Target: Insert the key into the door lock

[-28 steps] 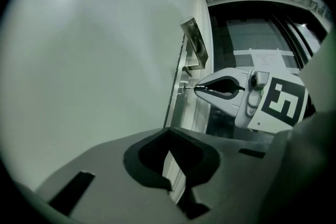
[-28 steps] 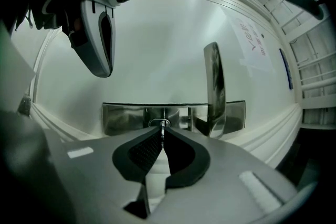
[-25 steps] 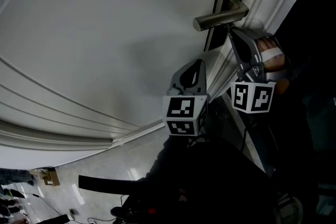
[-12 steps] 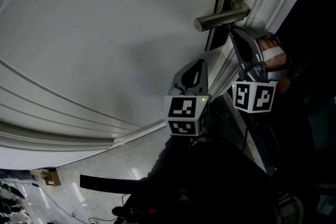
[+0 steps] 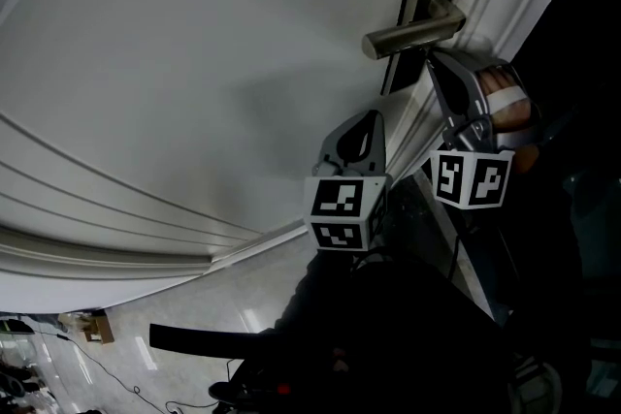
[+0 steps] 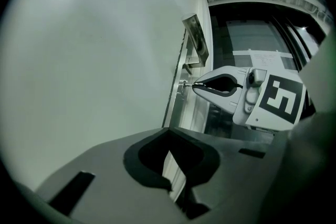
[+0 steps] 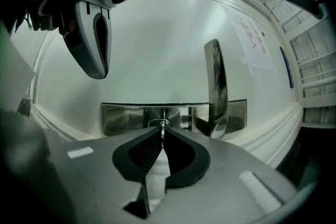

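Filling the background: a white panelled door (image 5: 194, 63), with a brushed-metal lever handle (image 5: 409, 32) on a long mirror-bright metal lock plate (image 7: 121, 118) near its edge. Clamped in the right tool (image 7: 162, 132): a small silver key (image 7: 163, 126), pinched tight between the closed tips, blade running straight ahead along the tool's own line. Dead in front of it, the round keyhole cylinder (image 7: 159, 123) set in the plate, near the handle's root; tip at the mouth or just inside, though impossible to tell how deep. Shown side-on only in the left gripper view: key roughly level, long axis square to the door face, metal tip meeting the plate. Left tool (image 6: 168, 136) closed on nothing, hanging lower down the door, well apart from the lock and clearly the farther of the two. From the head view, neither key nor keyhole to be made out, only both marker cubes under the handle. Probably calling for a straight push along the blade's axis, without sideways drift.
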The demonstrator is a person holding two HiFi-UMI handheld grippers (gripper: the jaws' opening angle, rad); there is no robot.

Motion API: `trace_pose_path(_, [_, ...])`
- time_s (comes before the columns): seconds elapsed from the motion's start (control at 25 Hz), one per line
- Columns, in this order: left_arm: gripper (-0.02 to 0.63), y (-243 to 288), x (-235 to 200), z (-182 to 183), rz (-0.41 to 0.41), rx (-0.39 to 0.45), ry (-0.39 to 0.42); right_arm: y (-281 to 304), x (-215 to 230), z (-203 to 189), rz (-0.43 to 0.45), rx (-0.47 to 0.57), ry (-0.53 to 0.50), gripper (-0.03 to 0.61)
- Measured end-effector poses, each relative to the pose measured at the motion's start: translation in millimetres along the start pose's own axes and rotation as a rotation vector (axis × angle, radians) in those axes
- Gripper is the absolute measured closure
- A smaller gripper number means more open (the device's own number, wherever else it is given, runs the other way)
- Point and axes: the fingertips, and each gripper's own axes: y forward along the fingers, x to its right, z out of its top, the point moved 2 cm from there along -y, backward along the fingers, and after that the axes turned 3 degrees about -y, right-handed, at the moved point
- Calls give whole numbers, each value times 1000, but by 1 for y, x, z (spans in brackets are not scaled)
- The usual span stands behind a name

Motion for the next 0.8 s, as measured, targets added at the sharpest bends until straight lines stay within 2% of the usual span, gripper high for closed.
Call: trace_pose_path(0.8, [614,-1,3,1,-17,-7,10,-1,1,1,-7,-2,0,566])
